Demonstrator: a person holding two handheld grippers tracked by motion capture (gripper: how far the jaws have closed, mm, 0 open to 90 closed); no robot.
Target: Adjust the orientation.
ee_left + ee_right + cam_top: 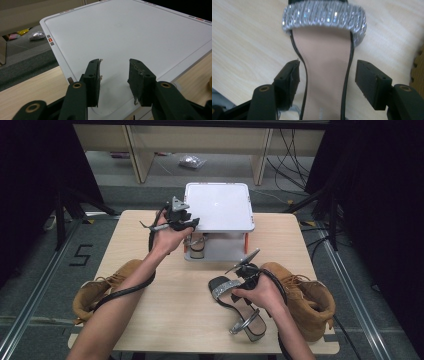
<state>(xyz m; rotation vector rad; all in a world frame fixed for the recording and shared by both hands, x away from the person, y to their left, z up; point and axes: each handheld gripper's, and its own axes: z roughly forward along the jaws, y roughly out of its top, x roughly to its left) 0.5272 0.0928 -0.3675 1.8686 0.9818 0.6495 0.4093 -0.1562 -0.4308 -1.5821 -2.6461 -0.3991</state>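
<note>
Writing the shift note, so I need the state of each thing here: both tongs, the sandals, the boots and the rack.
Left tongs: open, empty, over the white rack.
Right tongs: open, astride the sandal, not gripping.
Second sandal: upright under rack top.
Left boot: lying at table edge.
Right boot: upright.

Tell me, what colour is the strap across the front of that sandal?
Sparkly silver: the strap glitters with tiny stones, clearest in the right gripper view.

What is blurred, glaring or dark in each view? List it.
High view: dark surroundings on both sides, a soft glare patch on the white tray. Left gripper view: tongs sharp, floor clutter beyond hazy. Right gripper view: the sandal is soft, its glittery strap smeared into streaks.
</note>
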